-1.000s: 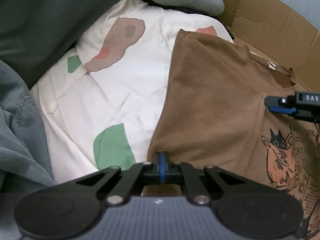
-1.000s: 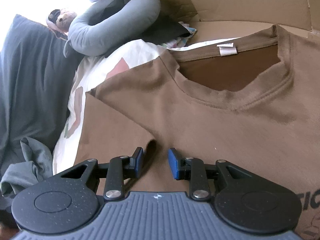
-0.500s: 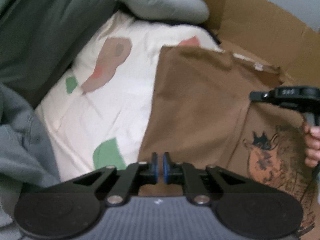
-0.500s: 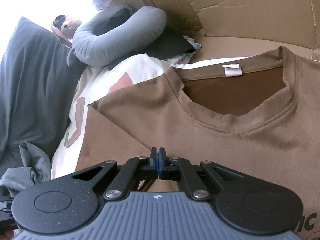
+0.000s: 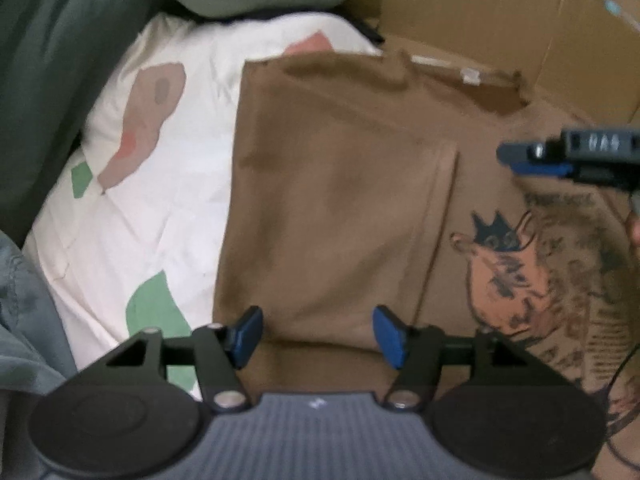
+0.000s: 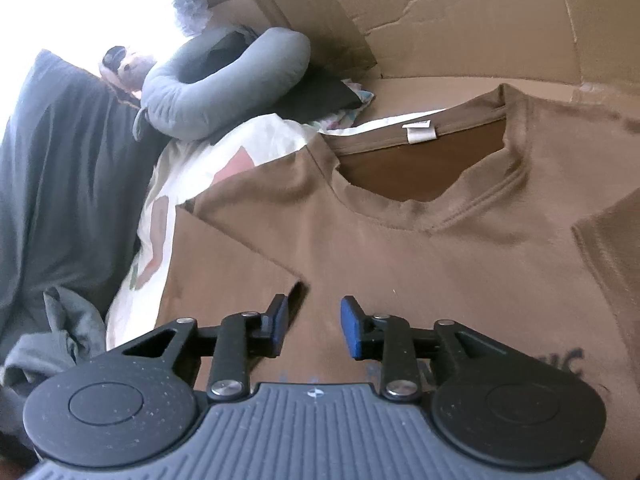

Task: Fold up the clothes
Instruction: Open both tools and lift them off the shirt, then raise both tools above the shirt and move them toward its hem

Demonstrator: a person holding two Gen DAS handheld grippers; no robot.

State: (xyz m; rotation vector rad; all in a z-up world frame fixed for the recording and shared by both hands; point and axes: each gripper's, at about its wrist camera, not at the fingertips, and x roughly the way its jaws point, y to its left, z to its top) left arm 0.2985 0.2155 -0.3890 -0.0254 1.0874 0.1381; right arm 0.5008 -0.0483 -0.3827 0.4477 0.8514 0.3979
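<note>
Brown T-shirt [image 5: 340,208] lies flat, front up, on a patterned white duvet [image 5: 160,208] and cardboard [image 6: 460,20], its left side folded inward over the cat print [image 5: 508,276]. Left tongs [image 5: 318,334] released, empty, above the folded flap. Right tongs [image 6: 314,326] released too, empty, just below the collar [image 6: 420,216]. Grey neck pillow [image 6: 224,88] beyond.

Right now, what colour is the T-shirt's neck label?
White neck label, clearest in the right wrist view.

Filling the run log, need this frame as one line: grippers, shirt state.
left gripper: open, over shirt | right gripper: open, over shirt | brown shirt: flat on quilt, one side folded in | nothing held
</note>
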